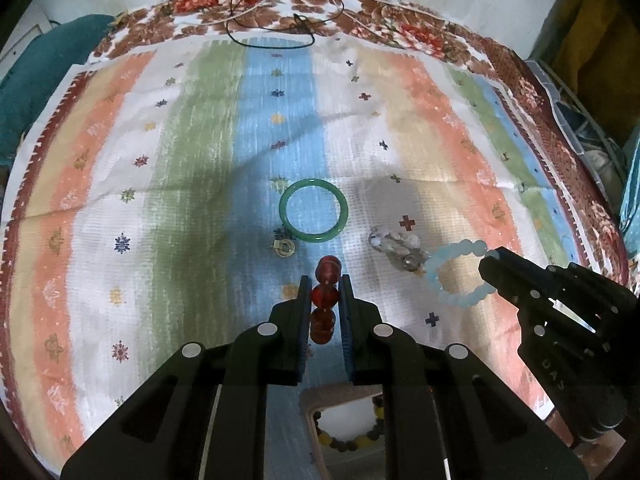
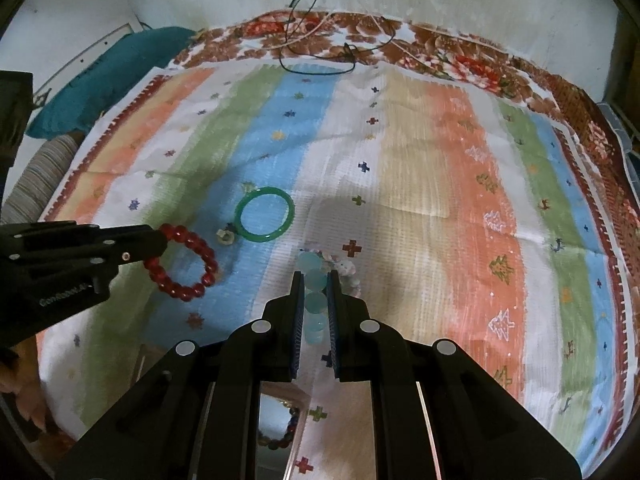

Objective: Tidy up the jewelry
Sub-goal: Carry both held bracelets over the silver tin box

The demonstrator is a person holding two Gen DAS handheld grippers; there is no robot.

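My left gripper (image 1: 325,284) is shut on a red bead bracelet (image 1: 324,298), which shows as a full ring in the right wrist view (image 2: 188,260). My right gripper (image 2: 314,280) is shut on a pale blue bead bracelet (image 2: 314,304), also seen in the left wrist view (image 1: 452,276). A green bangle (image 1: 313,210) lies on the striped cloth (image 1: 180,184) ahead of both grippers. A small gold ring (image 1: 284,247) lies beside the bangle. A pale shell bracelet (image 1: 398,246) lies between the two grippers.
A wooden tray (image 1: 308,412) holding a dark and yellow bead bracelet (image 1: 352,442) sits close under the left gripper. Cords (image 1: 272,24) lie at the cloth's far edge. A teal cushion (image 2: 108,76) lies off the far left.
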